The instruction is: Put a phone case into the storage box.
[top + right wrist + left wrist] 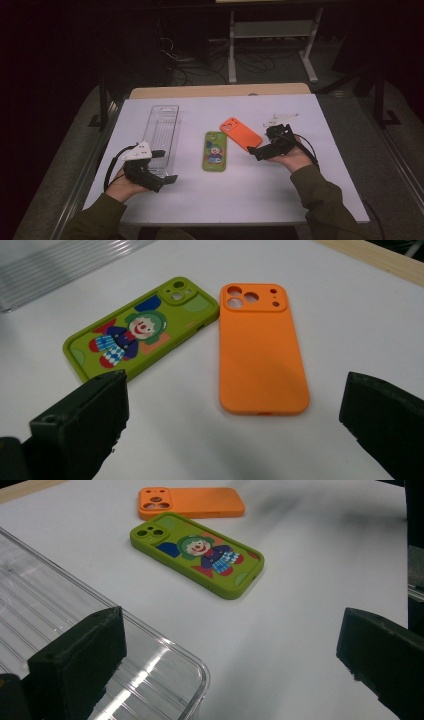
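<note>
High view had the left gripper (167, 166) by the near end of the clear tray (161, 131) and the right gripper (255, 151) beside the orange case (240, 133), green case (215, 151) between them on the table (300, 200).

Left gripper view – jaws wide apart, holding nothing, one over the tray corner.

Right gripper view – also wide open and empty, lined up on the orange case. Nothing packed yet, I'd say – both cases left to go.
</note>
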The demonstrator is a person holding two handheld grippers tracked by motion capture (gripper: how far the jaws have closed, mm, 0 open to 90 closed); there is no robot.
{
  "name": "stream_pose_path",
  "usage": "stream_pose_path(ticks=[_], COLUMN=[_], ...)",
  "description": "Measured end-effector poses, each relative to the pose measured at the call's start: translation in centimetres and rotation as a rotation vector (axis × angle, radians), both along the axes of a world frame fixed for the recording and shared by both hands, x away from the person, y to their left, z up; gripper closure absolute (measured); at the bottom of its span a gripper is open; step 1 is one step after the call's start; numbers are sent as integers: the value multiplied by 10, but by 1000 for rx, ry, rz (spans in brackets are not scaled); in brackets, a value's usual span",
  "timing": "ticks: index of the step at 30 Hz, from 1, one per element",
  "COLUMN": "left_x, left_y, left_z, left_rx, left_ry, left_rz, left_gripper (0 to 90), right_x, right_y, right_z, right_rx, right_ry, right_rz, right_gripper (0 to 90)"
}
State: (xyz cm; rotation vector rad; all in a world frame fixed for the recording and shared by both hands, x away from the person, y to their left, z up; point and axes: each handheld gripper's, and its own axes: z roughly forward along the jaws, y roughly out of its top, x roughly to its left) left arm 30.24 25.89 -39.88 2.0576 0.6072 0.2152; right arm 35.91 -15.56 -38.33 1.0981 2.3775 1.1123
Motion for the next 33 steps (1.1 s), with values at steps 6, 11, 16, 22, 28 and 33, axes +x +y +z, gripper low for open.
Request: stream_pose_path(ticks=[6,11,16,22,28,33], left_x=[0,0,0,0,1,1], left_y=[0,0,0,1,1,1], left_z=[0,0,0,0,-1,-1], left_rx=[-6,-1,-3,-4,-12,-13], left_ry=[3,4,6,7,7,9], left_rz=[2,0,0,1,4,4], left_gripper=[0,0,0,0,0,0], right_x=[14,24,36,49,66,76], right_y=[3,8,12,16,19,24], right_z=[3,7,8,6,0,-8], right_rx=[-14,-19,-33,-54,-65,-95], right_ry=[8,15,28,52,91,113], right_rz=[-13,-15,-21,-21,-31,-19], right_gripper=[0,0,0,0,0,0])
